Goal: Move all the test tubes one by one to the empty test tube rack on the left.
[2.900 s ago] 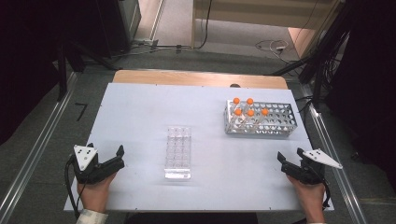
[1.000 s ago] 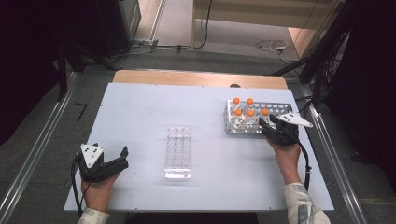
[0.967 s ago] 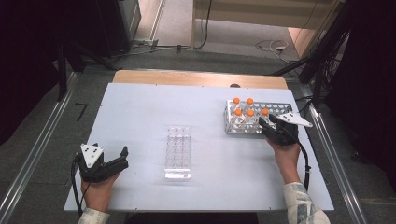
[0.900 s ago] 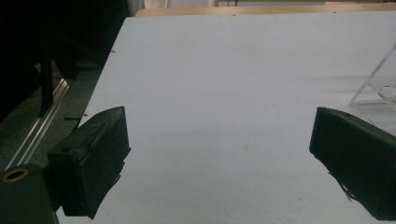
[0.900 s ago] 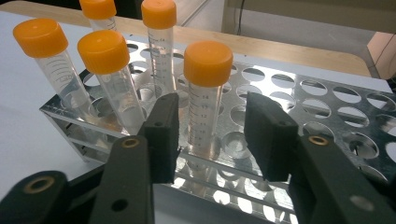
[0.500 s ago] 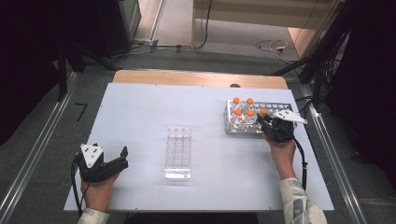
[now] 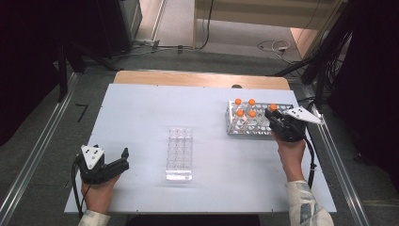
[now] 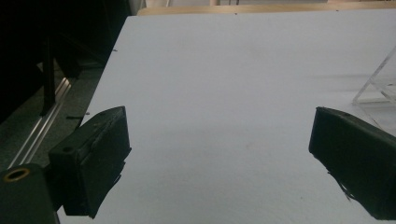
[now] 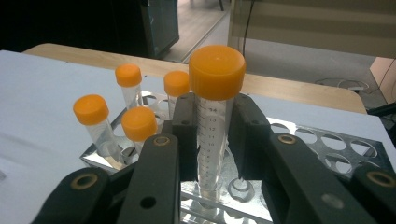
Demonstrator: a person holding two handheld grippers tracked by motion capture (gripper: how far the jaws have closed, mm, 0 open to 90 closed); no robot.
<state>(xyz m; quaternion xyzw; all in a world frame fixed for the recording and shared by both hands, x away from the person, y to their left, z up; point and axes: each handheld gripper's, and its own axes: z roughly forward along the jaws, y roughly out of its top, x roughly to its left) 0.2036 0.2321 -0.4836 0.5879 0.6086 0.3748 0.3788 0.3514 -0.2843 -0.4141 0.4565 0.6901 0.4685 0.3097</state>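
Note:
A metal tube rack (image 7: pixel 282 109) stands at the table's back right, holding several clear tubes with orange caps (image 7: pixel 251 102). My right gripper (image 7: pixel 276 117) is at the rack's right part, shut on one upright orange-capped tube (image 7: pixel 273 107). In the right gripper view the jaws press both sides of this tube (image 9: pixel 212 135), whose foot stands in the rack (image 9: pixel 327 149). The other capped tubes (image 9: pixel 91 109) stand to the left behind it. My left gripper (image 7: pixel 125 159) rests at the front left, and in the left gripper view this gripper (image 8: pixel 219 154) is open over bare table.
A clear plastic rack (image 7: pixel 179 153) with no tubes lies at the table's middle; its corner (image 8: pixel 378 88) shows right of the left jaws. The table's left edge (image 8: pixel 100 93) drops to a dark floor with a metal rail. Cables lie on the floor beyond the table.
My right gripper has moved from the table's front right up to the metal rack and shut on a tube there. The left gripper has barely shifted.

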